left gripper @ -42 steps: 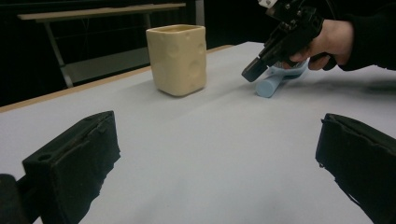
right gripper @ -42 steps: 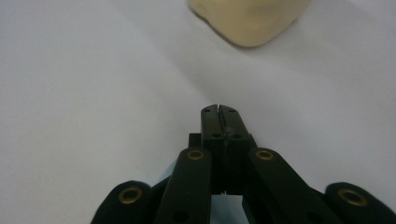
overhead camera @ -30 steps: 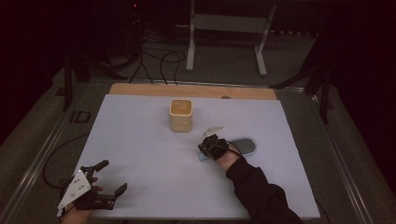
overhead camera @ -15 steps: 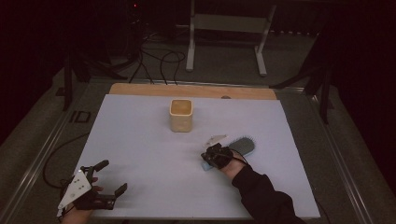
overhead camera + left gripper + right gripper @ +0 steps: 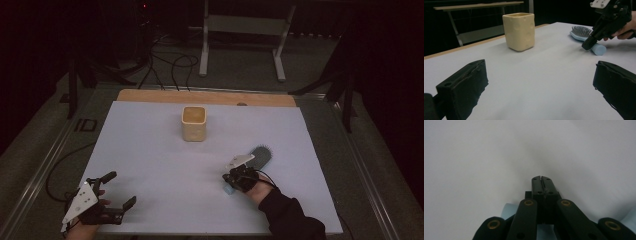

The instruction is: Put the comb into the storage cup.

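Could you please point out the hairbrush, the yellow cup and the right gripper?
hairbrush [image 5: 581, 32]: left gripper view, on its bristle pad.
yellow cup [image 5: 193, 128]: high view, on its front wall.
right gripper [image 5: 231, 183]: high view, at the tips of its closed fingers.

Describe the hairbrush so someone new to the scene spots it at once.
Start at the cream cup in the middle of the white table. Look nearer and to its right, beside the right gripper: the hairbrush lies flat there. It is pale blue, with a dark bristle pad.
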Action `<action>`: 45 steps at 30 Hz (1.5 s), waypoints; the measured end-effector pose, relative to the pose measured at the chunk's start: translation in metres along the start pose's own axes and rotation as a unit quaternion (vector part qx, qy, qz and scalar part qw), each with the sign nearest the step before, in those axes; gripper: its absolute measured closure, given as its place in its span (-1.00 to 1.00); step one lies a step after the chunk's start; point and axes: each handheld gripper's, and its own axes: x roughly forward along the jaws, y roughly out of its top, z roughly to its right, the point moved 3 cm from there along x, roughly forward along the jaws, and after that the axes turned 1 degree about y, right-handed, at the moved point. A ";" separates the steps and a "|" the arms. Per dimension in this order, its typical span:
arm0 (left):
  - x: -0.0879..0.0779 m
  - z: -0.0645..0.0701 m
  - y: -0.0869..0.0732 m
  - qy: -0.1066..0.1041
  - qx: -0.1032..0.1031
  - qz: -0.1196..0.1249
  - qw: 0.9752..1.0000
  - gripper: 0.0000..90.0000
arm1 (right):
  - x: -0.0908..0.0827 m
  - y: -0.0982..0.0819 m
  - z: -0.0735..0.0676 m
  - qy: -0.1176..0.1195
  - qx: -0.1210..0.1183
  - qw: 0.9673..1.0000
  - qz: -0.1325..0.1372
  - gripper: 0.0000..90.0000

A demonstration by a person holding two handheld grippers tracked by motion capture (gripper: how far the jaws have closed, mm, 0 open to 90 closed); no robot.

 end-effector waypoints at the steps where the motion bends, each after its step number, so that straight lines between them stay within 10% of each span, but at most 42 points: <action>1: 0.000 0.000 0.000 0.000 -0.001 0.001 1.000 -1.00 | -0.002 -0.002 -0.001 -0.001 -0.001 1.000 -0.002 1.00; 25: 0.000 0.000 0.000 0.002 -0.001 0.002 1.000 -1.00 | -0.042 -0.053 -0.004 -0.011 0.026 0.999 -0.027 1.00; 45: 0.000 0.000 0.000 0.004 0.001 0.000 1.000 -1.00 | -0.079 -0.099 0.036 -0.061 0.094 0.993 -0.030 1.00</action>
